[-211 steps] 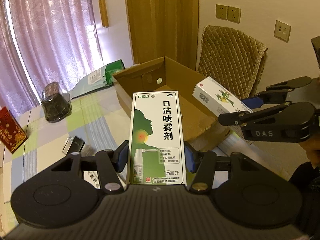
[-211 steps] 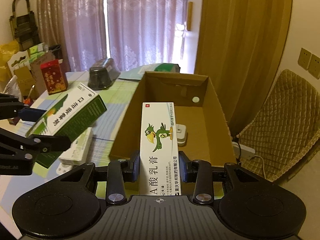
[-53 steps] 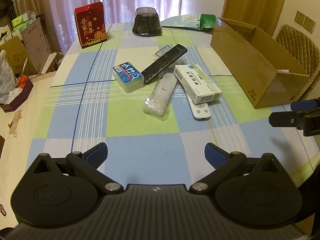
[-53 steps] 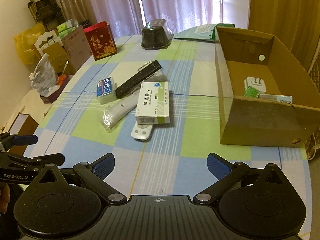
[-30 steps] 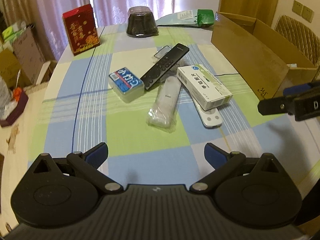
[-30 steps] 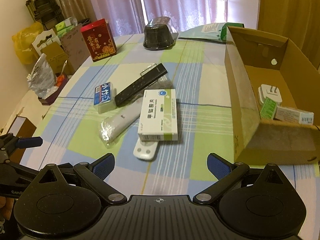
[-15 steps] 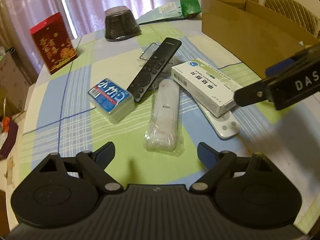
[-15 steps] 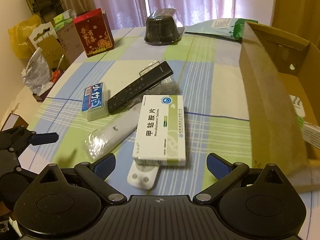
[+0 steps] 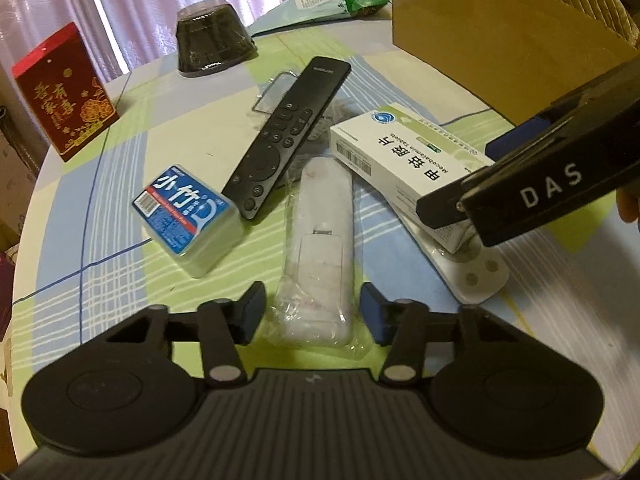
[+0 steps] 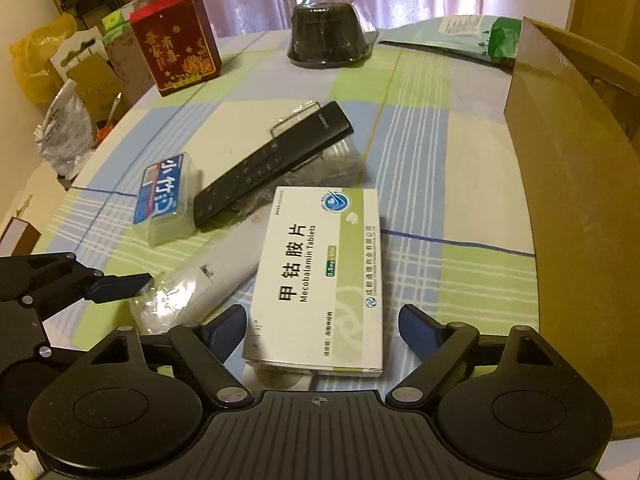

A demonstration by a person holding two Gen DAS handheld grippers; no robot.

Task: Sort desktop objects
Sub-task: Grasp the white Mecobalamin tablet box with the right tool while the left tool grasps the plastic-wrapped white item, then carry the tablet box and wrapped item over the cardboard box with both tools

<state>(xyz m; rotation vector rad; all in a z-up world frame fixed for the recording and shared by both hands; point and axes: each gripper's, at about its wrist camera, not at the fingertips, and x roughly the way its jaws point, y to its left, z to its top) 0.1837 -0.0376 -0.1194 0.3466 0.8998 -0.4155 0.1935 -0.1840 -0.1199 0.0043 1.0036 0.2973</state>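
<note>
A white remote in clear plastic wrap (image 9: 320, 248) lies on the checked tablecloth. My left gripper (image 9: 312, 314) is open, with a pad on each side of the remote's near end and a small gap at both. A white-and-green medicine box (image 10: 320, 276) rests on a flat white remote (image 9: 468, 272). My right gripper (image 10: 322, 330) is open, its fingers either side of the box's near end without touching. A black remote (image 9: 288, 136) and a blue floss box (image 9: 188, 208) lie just beyond. The open cardboard box (image 10: 568, 200) stands at the right.
A red gift box (image 10: 176, 40), a black lidded container (image 10: 326, 36) and a green-tipped bag (image 10: 472, 36) sit at the table's far side. Bags and cartons (image 10: 60, 80) crowd the floor beyond the left edge. The cardboard box wall stands close to my right gripper.
Both grippers have come forward and down onto the pile. The left one's jaws have narrowed around the wrapped remote, and the right one now straddles the medicine box.
</note>
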